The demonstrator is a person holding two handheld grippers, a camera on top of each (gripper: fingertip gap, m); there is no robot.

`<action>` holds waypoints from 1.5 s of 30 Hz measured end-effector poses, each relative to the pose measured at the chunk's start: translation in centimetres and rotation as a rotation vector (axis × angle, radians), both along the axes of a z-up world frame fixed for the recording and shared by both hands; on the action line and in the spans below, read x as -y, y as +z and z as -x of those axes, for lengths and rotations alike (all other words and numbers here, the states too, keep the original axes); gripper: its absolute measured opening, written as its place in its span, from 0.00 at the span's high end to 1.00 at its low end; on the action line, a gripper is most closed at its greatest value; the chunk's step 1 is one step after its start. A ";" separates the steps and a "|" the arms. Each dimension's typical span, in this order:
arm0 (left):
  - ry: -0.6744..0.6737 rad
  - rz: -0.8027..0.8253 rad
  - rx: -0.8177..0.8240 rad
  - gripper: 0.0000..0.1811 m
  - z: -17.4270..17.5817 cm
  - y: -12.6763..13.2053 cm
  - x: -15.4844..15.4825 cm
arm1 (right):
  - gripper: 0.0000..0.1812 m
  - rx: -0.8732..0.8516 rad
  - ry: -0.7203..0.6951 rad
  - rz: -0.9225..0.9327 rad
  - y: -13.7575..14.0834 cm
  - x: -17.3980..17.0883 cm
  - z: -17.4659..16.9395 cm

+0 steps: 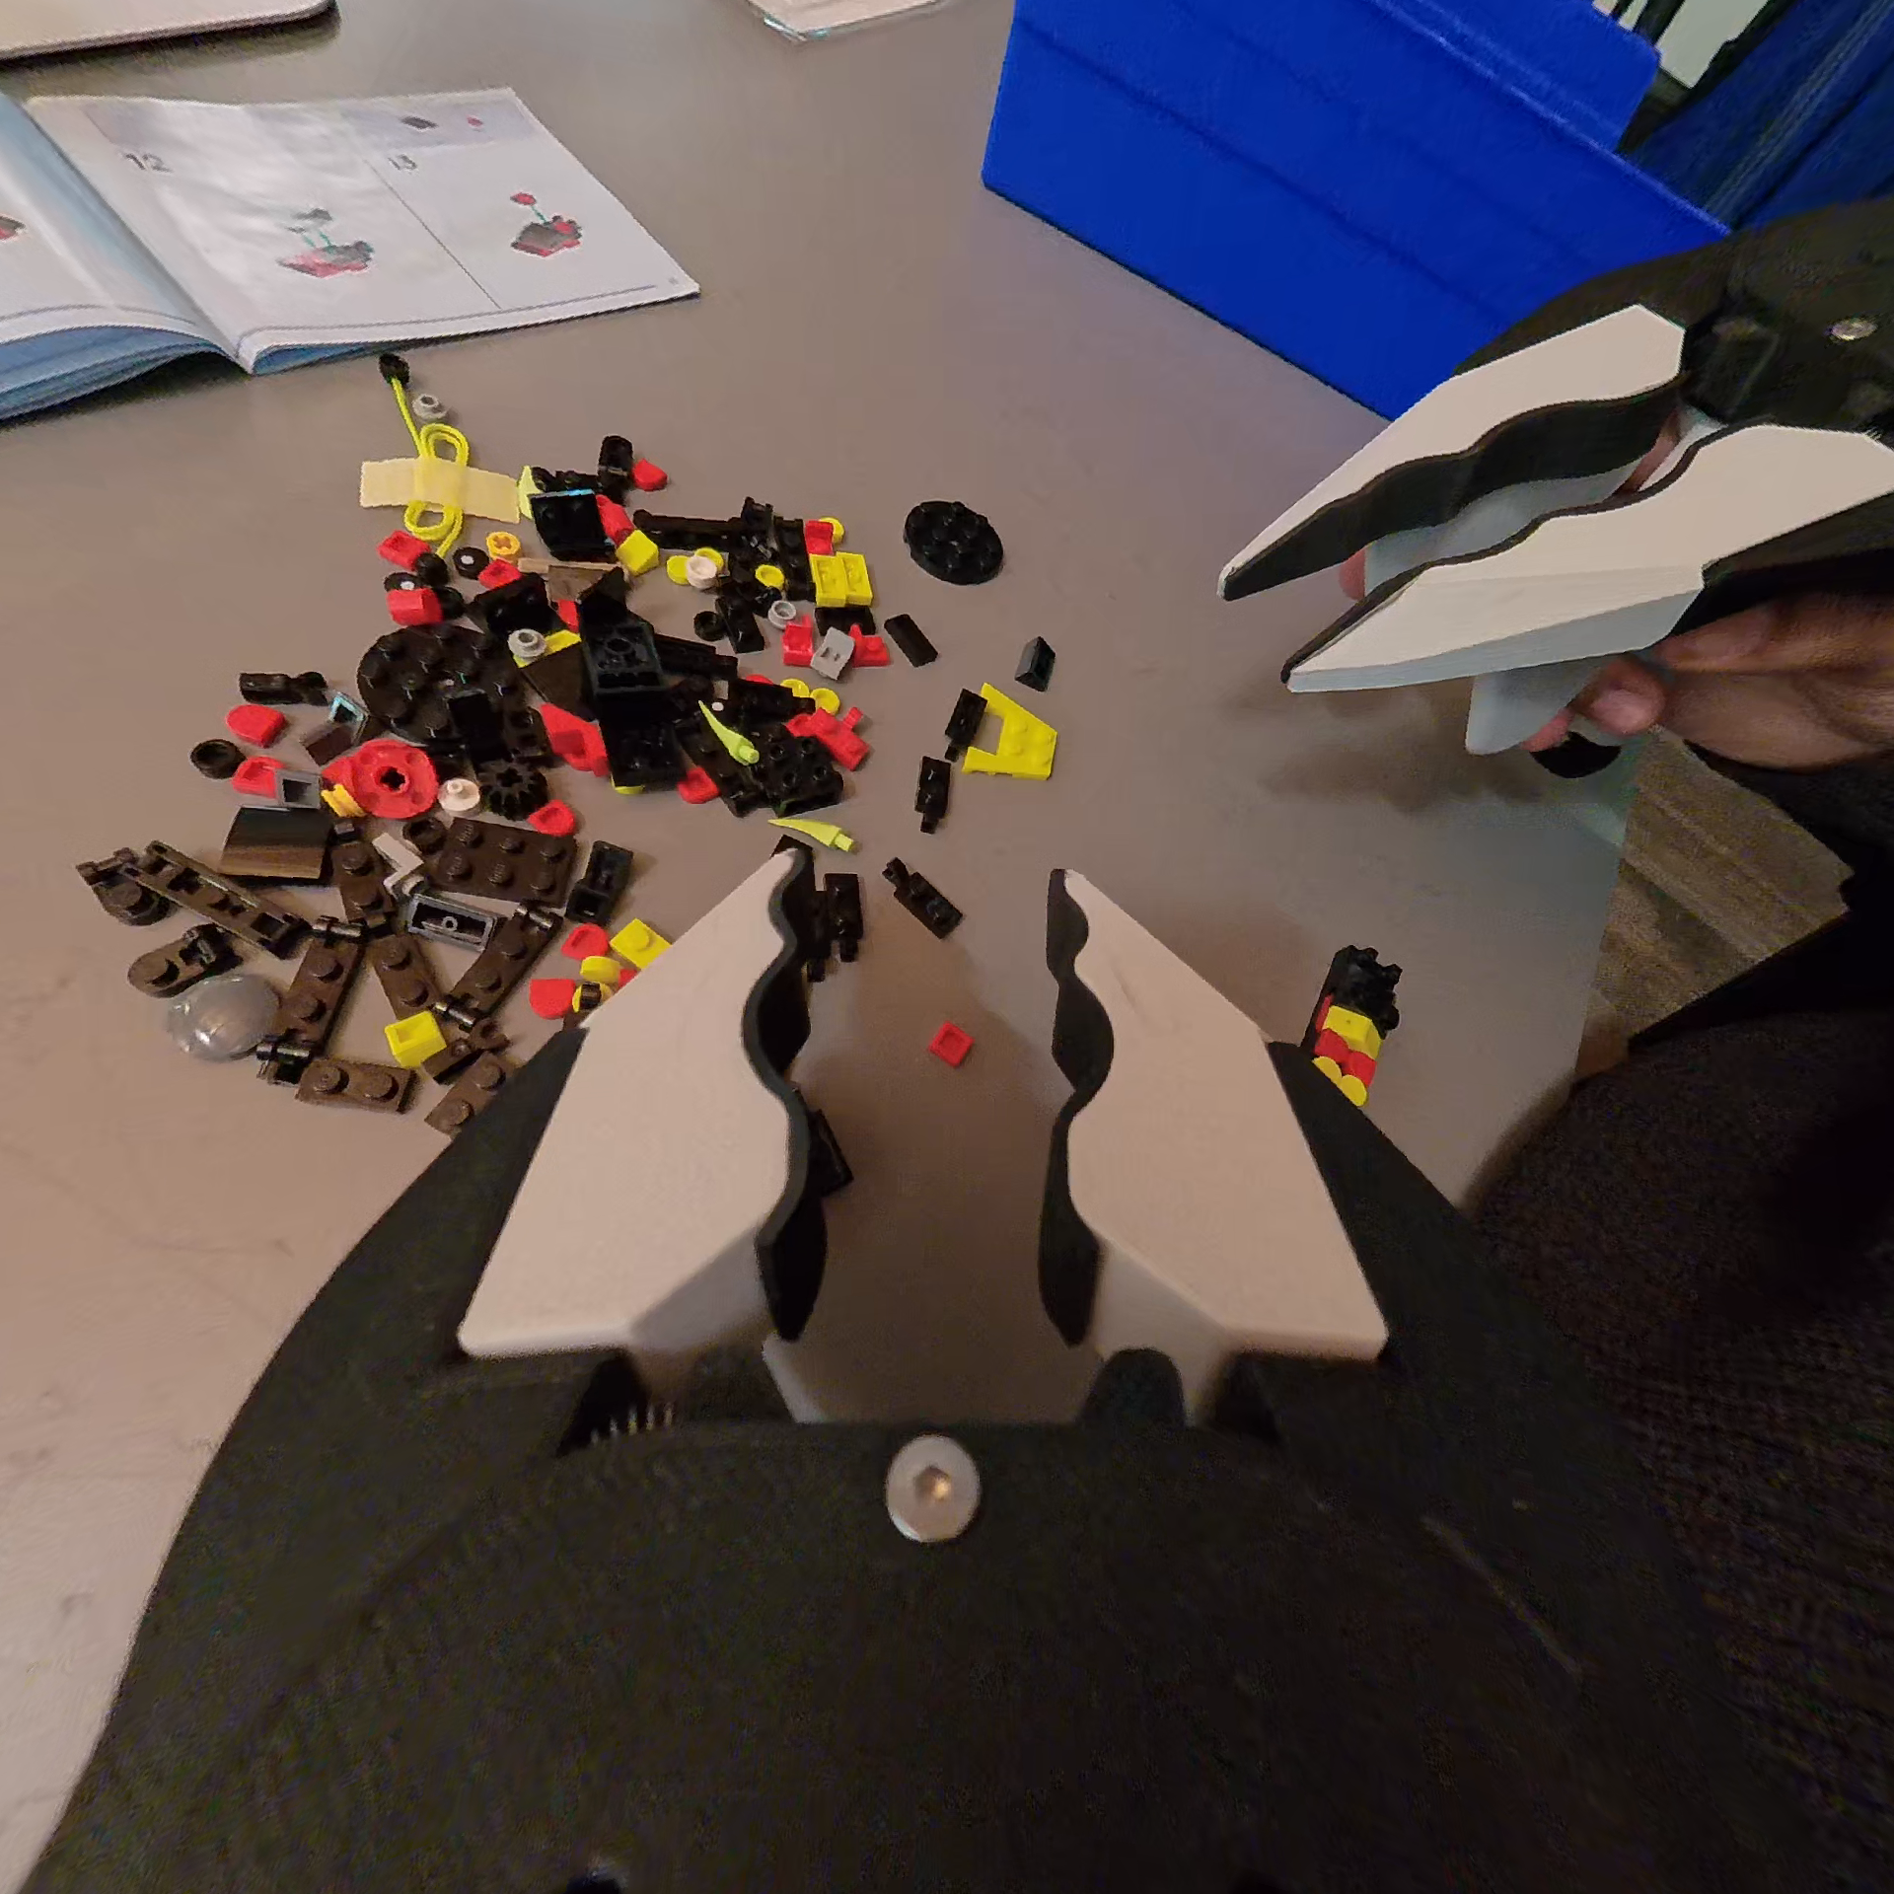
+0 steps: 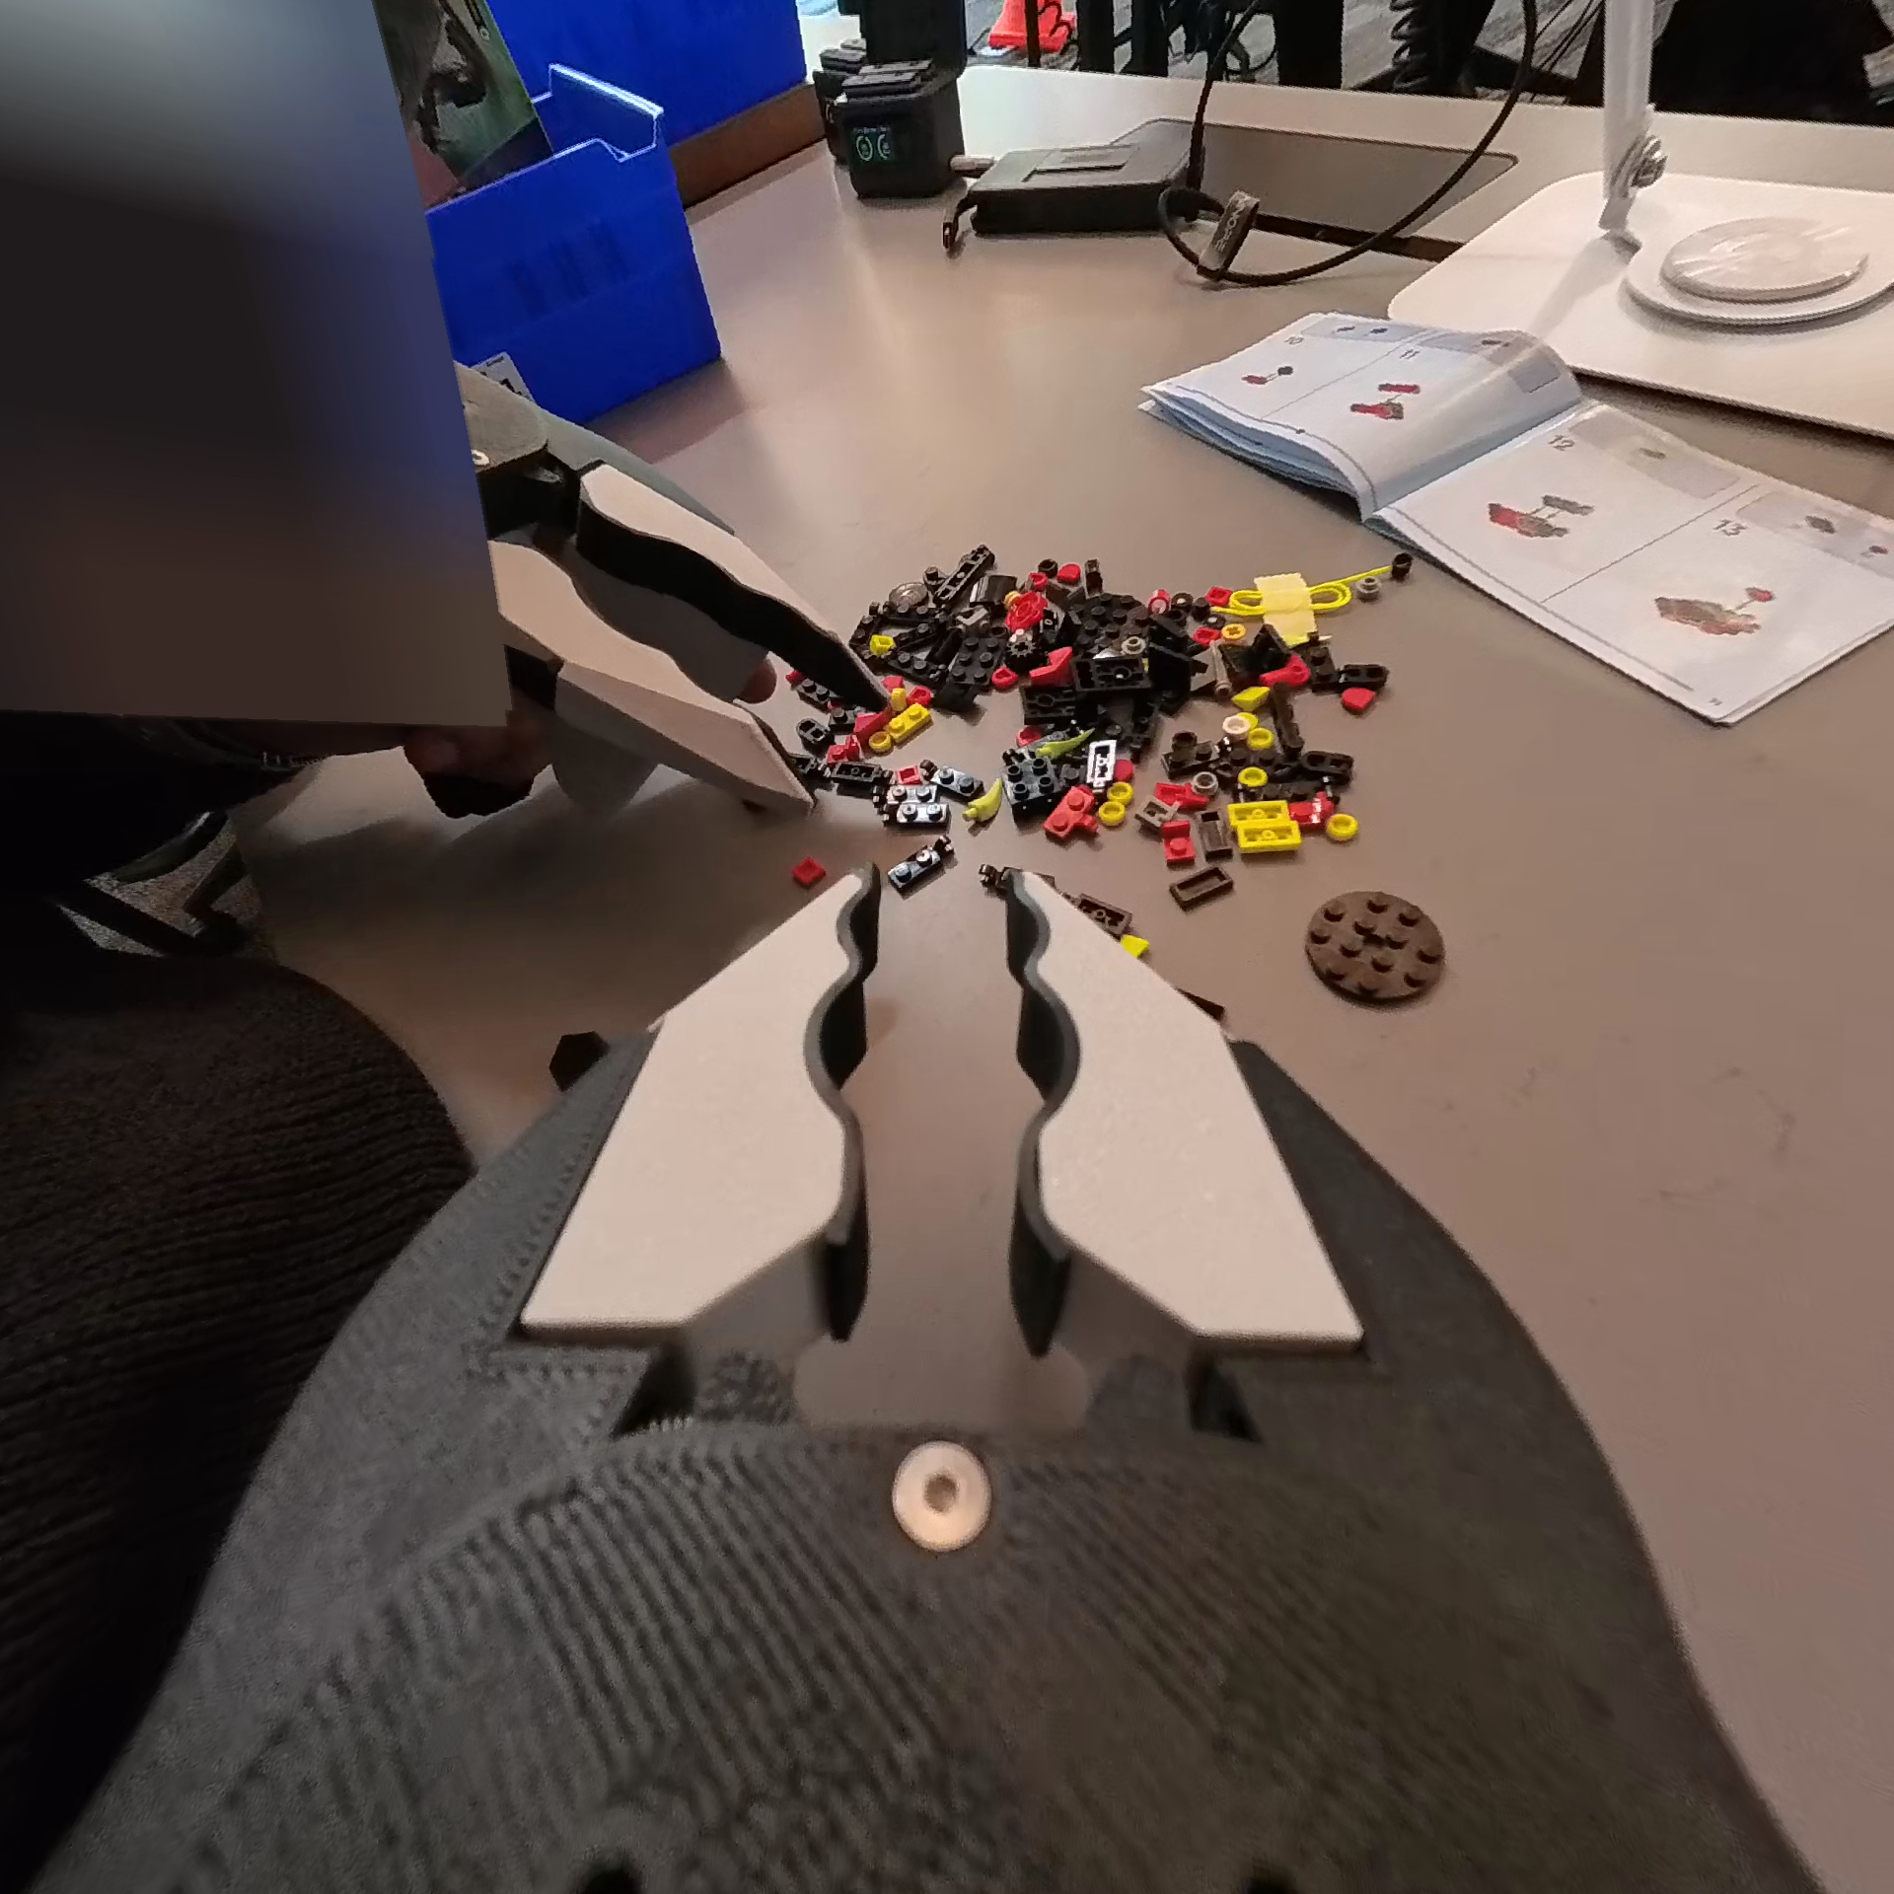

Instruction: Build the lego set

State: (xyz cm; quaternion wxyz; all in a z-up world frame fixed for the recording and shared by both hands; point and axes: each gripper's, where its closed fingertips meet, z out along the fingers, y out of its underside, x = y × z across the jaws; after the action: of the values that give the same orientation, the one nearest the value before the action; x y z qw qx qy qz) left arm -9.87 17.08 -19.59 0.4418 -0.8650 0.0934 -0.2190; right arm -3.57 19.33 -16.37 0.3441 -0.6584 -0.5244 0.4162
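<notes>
We are early in the build, as we judge it: most bricks lie loose in a pile (image 1: 533, 738) on the grey table (image 1: 1025, 389), and only one small black, red and yellow stack (image 1: 1353, 1015) stands assembled, near the table's edge to our right. The booklet (image 1: 307, 225) lies open beyond the pile. Our left tongs (image 1: 922, 881) are open and empty over a small red tile (image 1: 950, 1043). Our right tongs (image 2: 938, 892) are parted too, holding nothing, near the pile's edge. A round black plate (image 2: 1375, 948) lies apart.
</notes>
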 end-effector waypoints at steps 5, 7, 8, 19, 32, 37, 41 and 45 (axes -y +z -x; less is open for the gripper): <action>-0.006 -0.003 0.005 0.79 -0.1 0.1 0.0 | 0.87 0.001 -0.001 0.003 0.0 0.0 0.0; -0.011 -0.003 0.009 0.80 -0.2 0.1 0.1 | 0.87 0.001 0.000 0.003 0.0 0.0 0.0; -0.012 -0.004 0.010 0.81 -0.2 0.1 0.1 | 0.87 0.002 0.000 0.003 -0.1 0.0 0.0; -0.011 -0.002 0.014 0.81 -0.2 0.1 0.1 | 0.87 0.006 0.001 0.007 -0.1 0.0 0.0; -0.012 0.004 0.014 0.81 -0.3 0.0 0.1 | 0.87 0.009 0.002 0.012 -0.2 0.0 0.0; -0.010 0.004 0.014 0.81 -0.2 0.0 0.1 | 0.87 0.010 0.002 0.012 -0.2 0.0 0.0; -0.004 0.006 0.013 0.81 -0.1 0.0 0.1 | 0.87 0.011 0.003 0.014 -0.3 0.0 0.0; 0.002 0.006 0.012 0.80 0.0 -0.1 0.1 | 0.87 0.011 0.003 0.015 -0.3 0.0 0.0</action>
State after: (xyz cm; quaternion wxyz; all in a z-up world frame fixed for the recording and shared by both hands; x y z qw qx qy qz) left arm -9.90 17.03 -19.64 0.4400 -0.8651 0.0891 -0.2239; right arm -3.53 19.29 -16.64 0.3356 -0.6625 -0.5242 0.4168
